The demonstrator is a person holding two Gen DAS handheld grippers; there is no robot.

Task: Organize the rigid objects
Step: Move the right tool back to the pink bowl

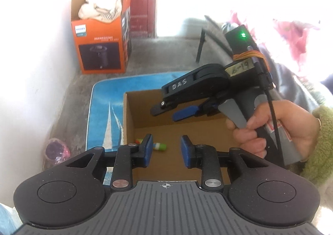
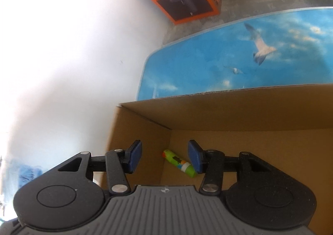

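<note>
Cardboard box (image 1: pixel 129 114) on blue desk (image 1: pixel 100 110): holds one green marker-like toy (image 2: pixel 180 163), lying flat near a corner. Left gripper (image 1: pixel 166 149): angled down over box, jaws parted, empty. Right gripper (image 2: pixel 165 157): hand (image 1: pixel 276 129) on handle, angled down, jaws apart, nothing held.

A small green-and-white tube (image 2: pixel 180 163) lies flat in the open cardboard box's (image 2: pixel 249 114) corner.
</note>
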